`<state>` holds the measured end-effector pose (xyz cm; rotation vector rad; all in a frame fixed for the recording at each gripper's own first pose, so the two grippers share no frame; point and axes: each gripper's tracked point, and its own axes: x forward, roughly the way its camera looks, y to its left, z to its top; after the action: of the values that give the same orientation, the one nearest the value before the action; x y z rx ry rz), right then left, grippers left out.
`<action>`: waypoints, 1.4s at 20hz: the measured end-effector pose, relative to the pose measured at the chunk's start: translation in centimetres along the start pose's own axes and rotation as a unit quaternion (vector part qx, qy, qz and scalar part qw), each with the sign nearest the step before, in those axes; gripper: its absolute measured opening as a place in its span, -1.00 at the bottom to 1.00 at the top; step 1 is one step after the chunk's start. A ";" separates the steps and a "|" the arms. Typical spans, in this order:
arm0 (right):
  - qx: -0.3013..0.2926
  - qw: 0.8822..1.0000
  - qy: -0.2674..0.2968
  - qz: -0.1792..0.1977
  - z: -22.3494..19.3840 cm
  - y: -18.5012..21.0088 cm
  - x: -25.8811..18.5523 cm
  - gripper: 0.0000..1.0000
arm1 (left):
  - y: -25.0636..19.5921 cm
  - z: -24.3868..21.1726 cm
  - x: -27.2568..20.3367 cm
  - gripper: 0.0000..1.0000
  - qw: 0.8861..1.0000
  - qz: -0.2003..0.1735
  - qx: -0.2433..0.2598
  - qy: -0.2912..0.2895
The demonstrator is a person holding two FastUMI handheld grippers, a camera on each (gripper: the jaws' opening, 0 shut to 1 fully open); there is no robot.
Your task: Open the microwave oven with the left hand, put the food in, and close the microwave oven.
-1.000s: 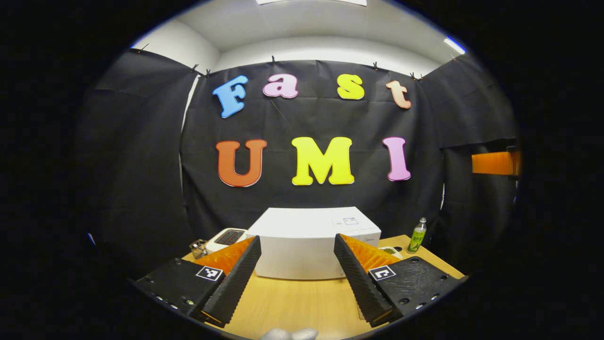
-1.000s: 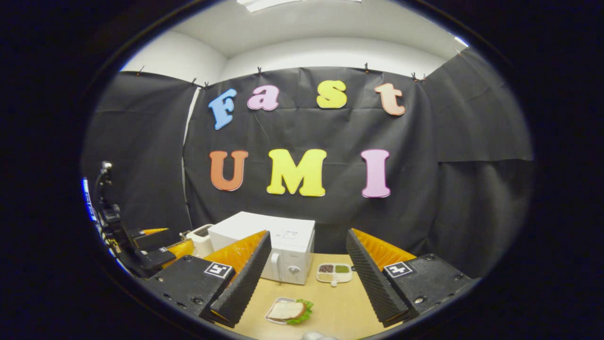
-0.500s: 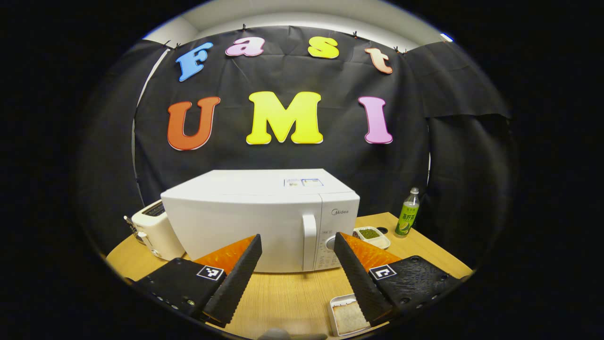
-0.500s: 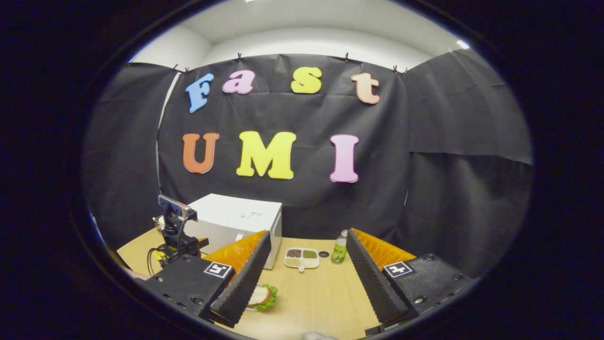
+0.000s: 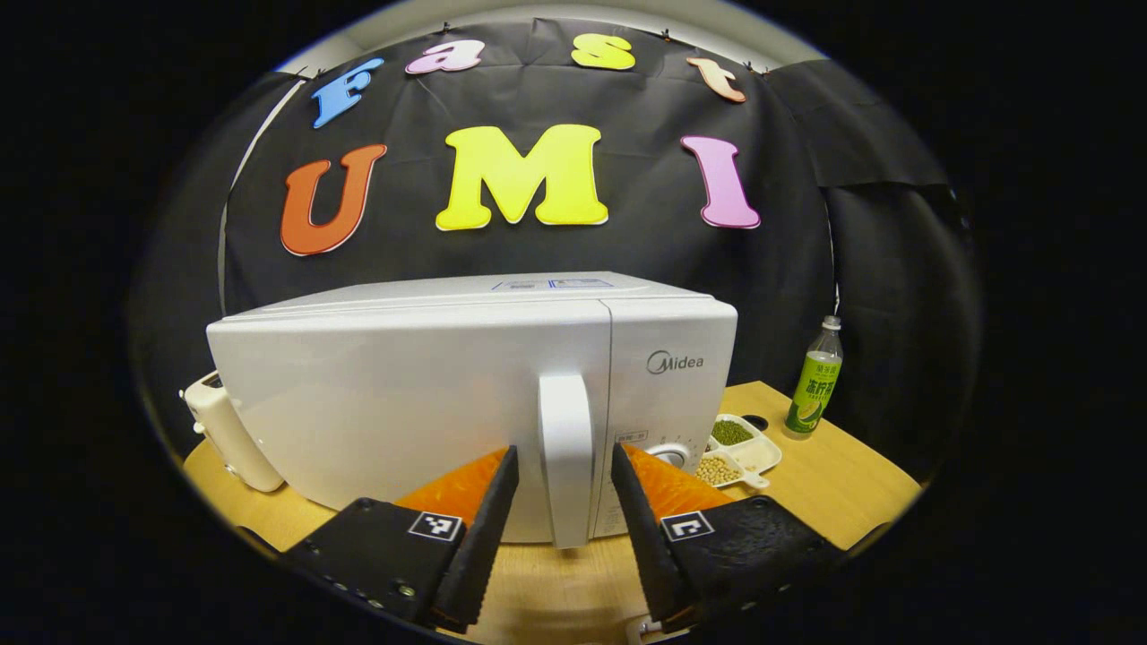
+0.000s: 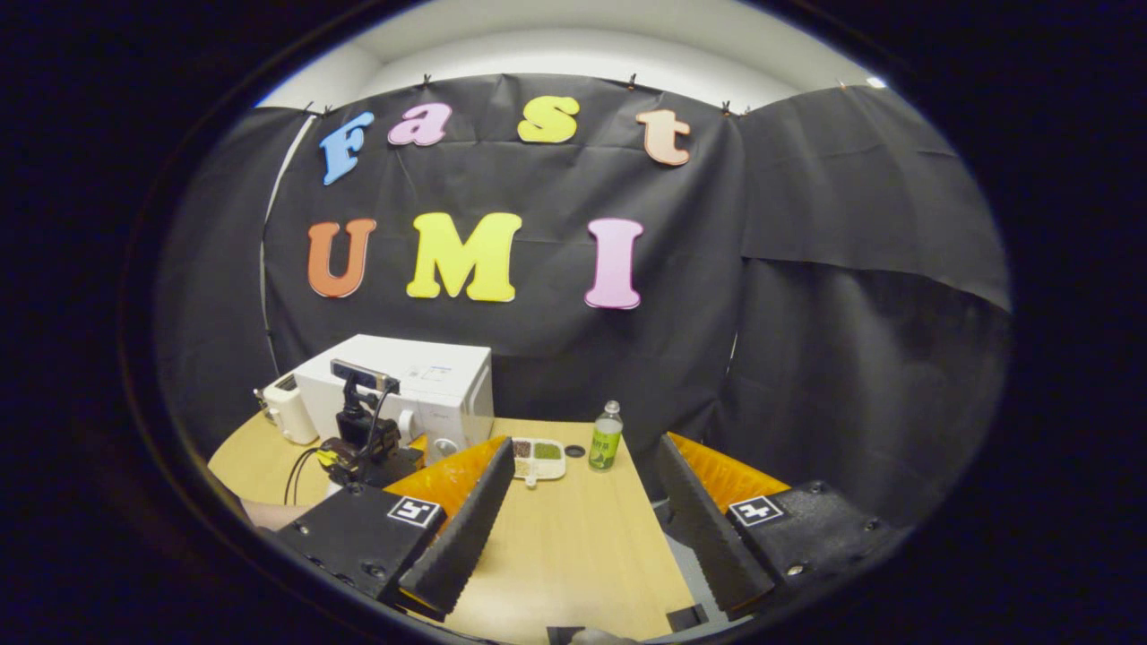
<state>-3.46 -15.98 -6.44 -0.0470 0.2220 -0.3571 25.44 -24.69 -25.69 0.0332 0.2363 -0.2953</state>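
The white microwave stands close ahead in the left gripper view, its door closed. Its upright white handle rises between the fingers of my left gripper, which is open; a narrow gap shows on each side of the handle. In the right gripper view the microwave sits far off at the left, and the left gripper hangs in front of its door. My right gripper is open over the wooden table with nothing between its fingers. A white tray corner peeks beside the left gripper's right finger.
A white toaster stands left of the microwave. Right of it lie a divided dish of beans and a green-labelled bottle. The dish and bottle sit near the table's back edge. Black cloth walls the booth.
My left gripper has moved up to the microwave and narrowed, now straddling the door handle. The right gripper's view has swung right; the sandwich plate has left it.
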 end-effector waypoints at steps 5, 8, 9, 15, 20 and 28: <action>0.006 1.000 0.002 0.017 0.1 0.7 0.8 0.87 | -0.5 -0.2 0.0 -0.60 1.000 -0.019 -0.017 0.004; 0.001 0.999 -0.002 0.033 0.4 1.6 1.0 0.87 | -0.7 -0.2 -0.1 -0.80 0.998 -0.029 -0.041 0.022; -0.001 0.999 -0.004 0.037 0.6 1.9 1.1 0.87 | -0.5 -0.3 -0.5 -0.87 0.998 -0.029 -0.045 0.025; -0.009 0.998 -0.012 0.066 0.7 3.5 1.5 0.87 | 0.1 -1.6 -5.8 -0.89 0.998 -0.044 -0.033 0.021; -0.003 0.995 -0.012 0.101 -0.1 6.1 1.3 0.87 | 2.1 -3.0 -11.6 -0.84 0.997 -0.068 -0.021 0.035; 0.004 0.990 -0.016 0.143 -1.0 9.5 -1.3 1.00 | 8.0 -4.0 -18.7 -0.29 0.999 -0.018 -0.007 0.047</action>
<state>-1.60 -6.63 -8.00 -0.0127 0.1917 -0.0720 9.45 -11.48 -25.20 0.0300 0.3319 -0.3280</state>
